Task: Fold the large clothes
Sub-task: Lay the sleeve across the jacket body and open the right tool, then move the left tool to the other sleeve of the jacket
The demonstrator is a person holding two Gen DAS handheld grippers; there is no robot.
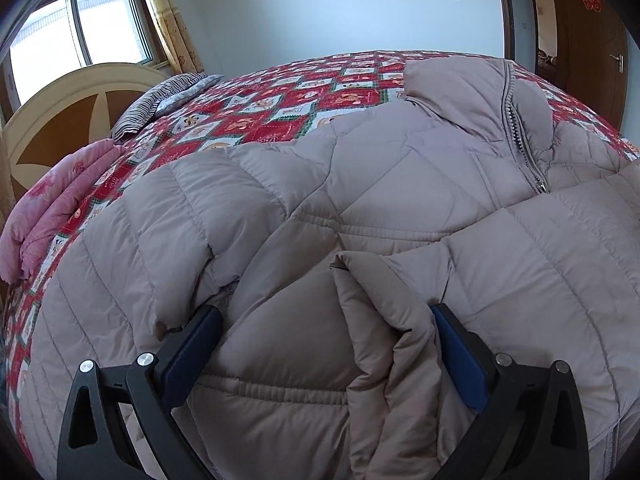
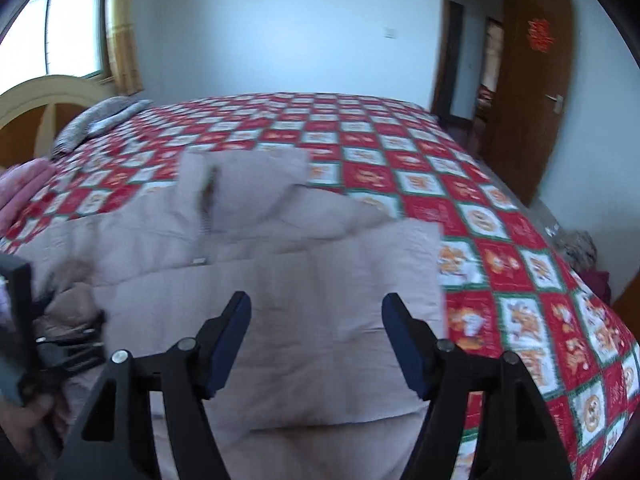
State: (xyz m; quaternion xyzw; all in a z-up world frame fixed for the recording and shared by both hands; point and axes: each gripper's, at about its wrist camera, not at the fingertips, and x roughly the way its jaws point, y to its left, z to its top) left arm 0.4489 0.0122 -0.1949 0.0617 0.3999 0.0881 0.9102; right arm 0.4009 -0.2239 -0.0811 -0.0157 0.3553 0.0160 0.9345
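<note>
Left claw (image 1: 326, 316) stands wide, its blue pads straddling a bunched sleeve cuff (image 1: 384, 320) of the beige puffer jacket (image 1: 380, 168), not yet pinching it. Right claw (image 2: 316, 306) also gapes wide, holding nothing above the jacket's folded right side. The jacket lies front-up across the checked quilt (image 2: 480, 200) on the bed. Best, I judge, to close squarely on the cuff before drawing the sleeve flat across the chest.

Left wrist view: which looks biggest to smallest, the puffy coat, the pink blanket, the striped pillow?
1. Puffy coat, by far, though it is nearest the camera.
2. Pink blanket.
3. Striped pillow, farther off, so unsure.
</note>
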